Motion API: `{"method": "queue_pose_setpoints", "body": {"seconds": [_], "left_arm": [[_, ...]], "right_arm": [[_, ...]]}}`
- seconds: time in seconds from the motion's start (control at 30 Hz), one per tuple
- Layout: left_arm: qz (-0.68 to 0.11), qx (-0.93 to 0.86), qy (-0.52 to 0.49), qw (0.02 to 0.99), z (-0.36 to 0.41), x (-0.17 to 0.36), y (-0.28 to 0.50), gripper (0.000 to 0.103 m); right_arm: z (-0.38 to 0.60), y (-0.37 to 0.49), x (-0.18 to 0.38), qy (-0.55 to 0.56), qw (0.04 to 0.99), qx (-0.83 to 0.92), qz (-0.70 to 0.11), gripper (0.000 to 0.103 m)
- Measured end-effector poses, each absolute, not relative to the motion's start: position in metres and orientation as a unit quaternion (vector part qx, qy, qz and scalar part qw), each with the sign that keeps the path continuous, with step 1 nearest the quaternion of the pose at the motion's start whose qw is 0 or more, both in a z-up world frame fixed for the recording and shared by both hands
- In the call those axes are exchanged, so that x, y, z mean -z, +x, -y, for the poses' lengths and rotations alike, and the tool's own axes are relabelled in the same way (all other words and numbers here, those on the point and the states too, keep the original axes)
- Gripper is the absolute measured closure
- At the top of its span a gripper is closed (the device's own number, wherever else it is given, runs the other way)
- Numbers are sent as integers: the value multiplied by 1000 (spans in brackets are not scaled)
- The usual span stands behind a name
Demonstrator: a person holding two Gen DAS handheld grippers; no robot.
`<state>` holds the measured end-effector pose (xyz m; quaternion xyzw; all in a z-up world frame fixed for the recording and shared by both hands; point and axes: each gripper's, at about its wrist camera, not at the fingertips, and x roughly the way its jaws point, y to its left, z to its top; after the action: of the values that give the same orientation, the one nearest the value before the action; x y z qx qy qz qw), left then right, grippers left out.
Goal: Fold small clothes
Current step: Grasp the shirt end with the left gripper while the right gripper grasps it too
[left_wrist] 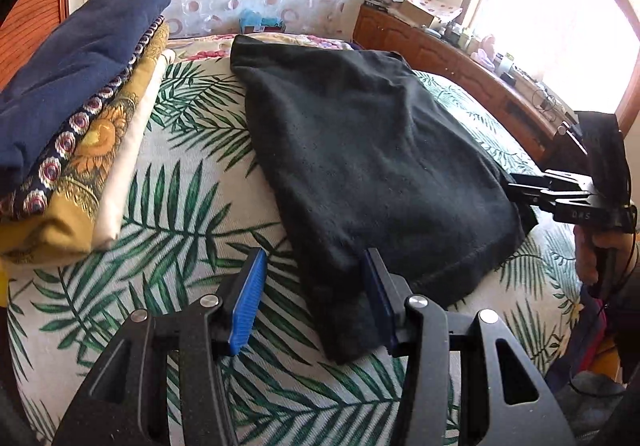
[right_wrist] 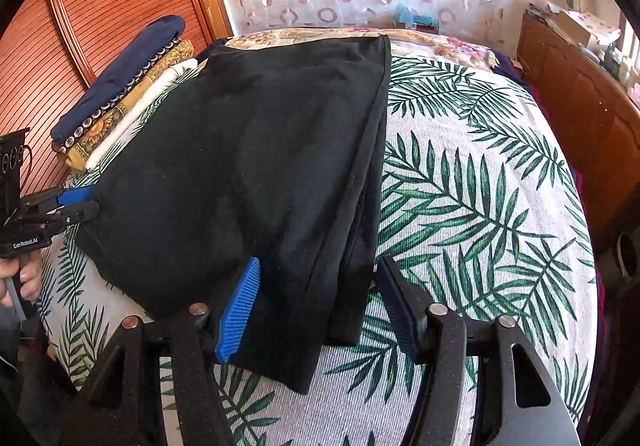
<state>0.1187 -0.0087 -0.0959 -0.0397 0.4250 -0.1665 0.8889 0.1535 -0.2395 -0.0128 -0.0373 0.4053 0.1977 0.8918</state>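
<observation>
At the near edge of the bed [left_wrist: 192, 182], covered with a palm-leaf sheet, the left gripper [left_wrist: 316, 286] is seen with its jaws spread; the near left corner of the black garment [left_wrist: 360, 150] lies between them, one pad resting against the cloth and the other standing clear over the sheet. The right gripper [right_wrist: 320, 302] is likewise spread, the garment's near right corner, folded in layers, lying between its jaws without being pinched. Each gripper is held by a hand [left_wrist: 600, 254] at the bed's edge. The black garment is laid flat across the middle of the bed, reaching toward the far edge. Toward the far left corner, well apart from the grippers, a stack of folded clothes [right_wrist: 120, 94] is seen, topped by a navy piece.
</observation>
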Motion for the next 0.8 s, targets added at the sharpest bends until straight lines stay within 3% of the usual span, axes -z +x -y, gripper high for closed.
{"method": "queue_pose_setpoints", "body": {"seconds": [0.07, 0.17, 0.2, 0.23, 0.33, 0.57, 0.8], "left_arm": [[-423, 168, -39, 890, 8, 98, 117, 56], [-431, 188, -51, 881, 8, 99, 114, 86], [-432, 186, -55, 881, 7, 99, 115, 97], [-430, 187, -61, 881, 6, 97, 116, 99], [-412, 200, -88, 885, -1, 75, 122, 100], [-334, 180, -96, 920, -1, 2, 187, 100], [-339, 122, -112, 926, -1, -2, 298, 100]], "right_arm": [[235, 152, 14, -39, 891, -204, -404, 66], [233, 149, 13, -46, 886, -220, -406, 90], [233, 148, 12, -46, 885, -226, -405, 92], [233, 150, 15, -45, 883, -232, -406, 95], [230, 156, 17, -14, 886, -257, -386, 96], [256, 193, -53, 34, 906, -282, -314, 97], [258, 298, -80, 58, 915, -258, -306, 97]]}}
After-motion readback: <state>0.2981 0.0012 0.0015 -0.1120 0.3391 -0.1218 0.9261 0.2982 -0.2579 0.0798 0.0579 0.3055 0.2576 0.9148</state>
